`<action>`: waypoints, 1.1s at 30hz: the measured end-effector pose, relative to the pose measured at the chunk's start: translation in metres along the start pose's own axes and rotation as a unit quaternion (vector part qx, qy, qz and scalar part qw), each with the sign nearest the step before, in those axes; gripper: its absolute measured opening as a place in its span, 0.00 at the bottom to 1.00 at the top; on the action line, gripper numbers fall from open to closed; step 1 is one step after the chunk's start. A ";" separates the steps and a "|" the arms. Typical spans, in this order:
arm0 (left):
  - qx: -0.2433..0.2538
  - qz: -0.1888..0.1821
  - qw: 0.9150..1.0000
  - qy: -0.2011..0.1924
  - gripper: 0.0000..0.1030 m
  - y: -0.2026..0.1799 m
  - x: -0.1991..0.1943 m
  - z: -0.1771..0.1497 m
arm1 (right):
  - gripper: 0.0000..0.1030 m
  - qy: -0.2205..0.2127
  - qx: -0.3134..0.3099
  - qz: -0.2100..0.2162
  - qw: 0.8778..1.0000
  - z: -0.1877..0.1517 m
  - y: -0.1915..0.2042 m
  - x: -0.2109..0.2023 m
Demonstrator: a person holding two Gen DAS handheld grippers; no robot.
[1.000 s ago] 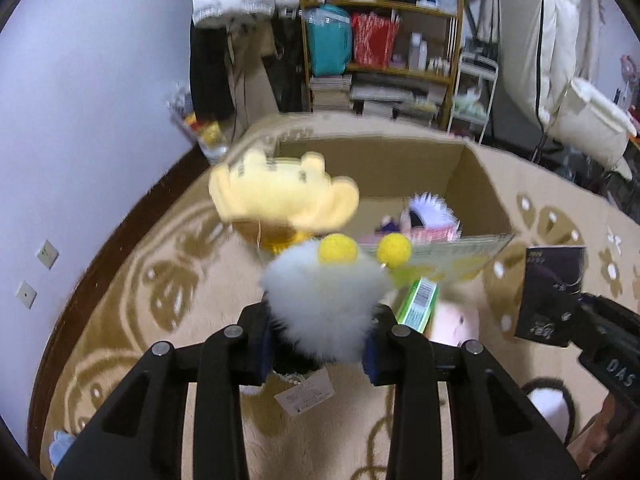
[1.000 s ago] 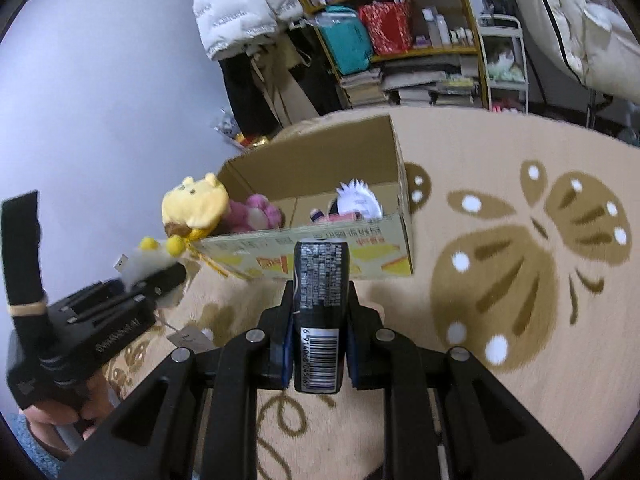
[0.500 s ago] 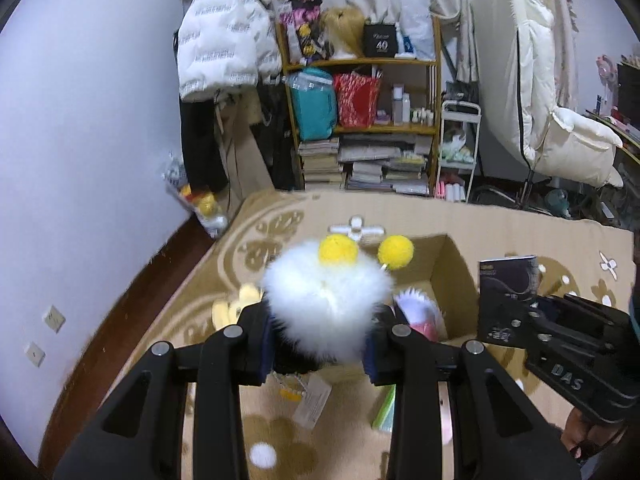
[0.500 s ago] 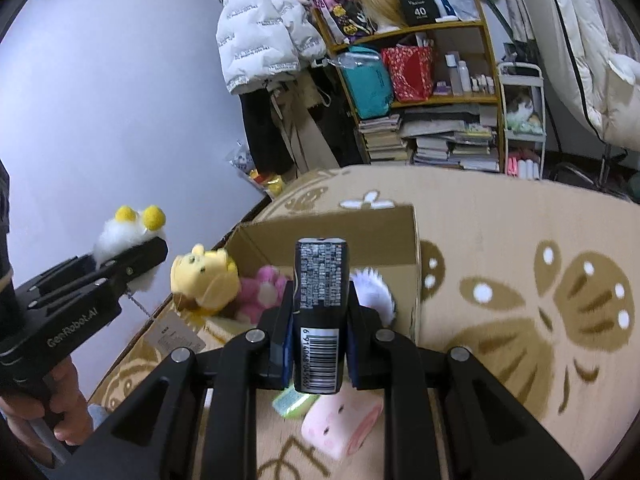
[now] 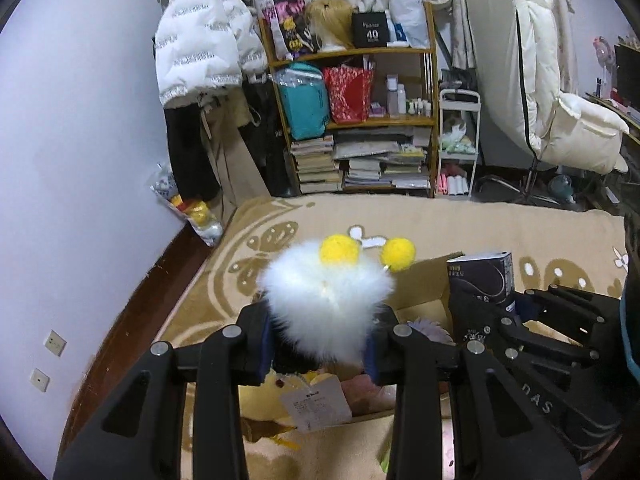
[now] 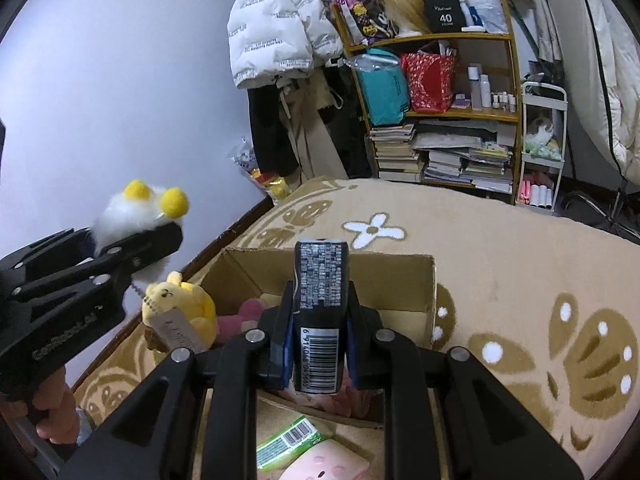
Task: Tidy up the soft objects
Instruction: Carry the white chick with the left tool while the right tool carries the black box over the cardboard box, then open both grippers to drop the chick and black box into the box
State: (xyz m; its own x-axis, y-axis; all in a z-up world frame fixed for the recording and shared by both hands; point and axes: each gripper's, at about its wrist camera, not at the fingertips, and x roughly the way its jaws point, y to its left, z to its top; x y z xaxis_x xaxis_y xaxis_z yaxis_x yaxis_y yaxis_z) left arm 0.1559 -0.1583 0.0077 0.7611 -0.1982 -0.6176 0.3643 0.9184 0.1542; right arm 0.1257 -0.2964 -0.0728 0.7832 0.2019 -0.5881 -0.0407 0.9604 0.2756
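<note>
A beige patterned rug (image 6: 500,248) is covering the floor before a crowded bookshelf (image 6: 436,92). Above the cardboard box (image 6: 424,280) near the rug's wall-side edge, the left gripper (image 5: 320,344) is clamping a white fluffy toy (image 5: 324,296), while the right gripper (image 6: 318,344) is squeezing a dark barcoded packet (image 6: 320,312).

A long, fluffy white pile is shown by the plush toy (image 5: 326,304), with two matt yellow felt-like pompoms; a paper tag (image 5: 316,402) is hung from it. Matt black plastic with bright metal screw heads is noted on the left claw (image 5: 320,354) and right claw (image 6: 318,344). A glossy printed dark carton (image 6: 320,312) is seen. Plain, matt corrugated cardboard forms the box (image 6: 404,280). A short woven pile covers the carpet (image 6: 520,264). The shelf (image 5: 360,53) appears to be varnished wood.
</note>
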 end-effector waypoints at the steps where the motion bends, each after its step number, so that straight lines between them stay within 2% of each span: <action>1: -0.001 -0.002 1.000 0.004 0.33 -0.001 0.006 0.000 | 0.20 0.003 0.001 0.001 1.000 -0.001 -0.001 0.004; 8: -0.011 -0.017 0.999 0.048 0.34 -0.002 0.043 -0.010 | 0.21 0.018 -0.003 0.002 1.000 -0.005 -0.010 0.020; 15: -0.006 -0.012 0.998 0.060 0.37 -0.004 0.057 -0.014 | 0.21 0.029 0.006 0.005 1.000 -0.008 -0.018 0.029; 18: -0.014 -0.008 0.998 0.063 0.52 -0.002 0.059 -0.015 | 0.22 0.031 0.008 0.006 0.999 -0.008 -0.019 0.030; 20: -0.016 -0.003 0.998 0.058 0.56 -0.001 0.059 -0.016 | 0.22 0.032 0.008 0.004 0.999 -0.009 -0.019 0.031; 22: -0.017 0.002 0.998 0.056 0.71 0.000 0.058 -0.016 | 0.22 0.036 0.009 0.003 0.999 -0.009 -0.020 0.032; 23: -0.017 0.005 0.998 0.058 0.73 0.000 0.058 -0.016 | 0.24 0.038 0.009 0.003 0.999 -0.010 -0.020 0.032; 25: -0.020 0.014 0.998 0.059 0.77 0.002 0.058 -0.017 | 0.45 0.039 0.013 0.003 0.999 -0.010 -0.021 0.031; 27: -0.017 0.023 0.998 0.057 0.84 0.003 0.055 -0.018 | 0.59 0.032 0.017 0.005 0.999 -0.010 -0.021 0.027; 29: -0.017 0.029 0.998 0.060 0.87 0.005 0.054 -0.017 | 0.66 0.032 0.018 0.003 0.999 -0.011 -0.021 0.025; 33: -0.028 0.033 0.998 0.056 0.94 0.011 0.045 -0.015 | 0.89 0.032 0.020 0.000 0.999 -0.010 -0.019 0.020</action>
State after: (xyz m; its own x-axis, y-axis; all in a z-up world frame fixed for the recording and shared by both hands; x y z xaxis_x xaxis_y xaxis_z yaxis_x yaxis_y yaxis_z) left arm 0.1861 -0.1520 -0.0304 0.7165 -0.1004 -0.6903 0.2830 0.9463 0.1561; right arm 0.1355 -0.3091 -0.0974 0.7414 0.2149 -0.6357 -0.0144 0.9522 0.3051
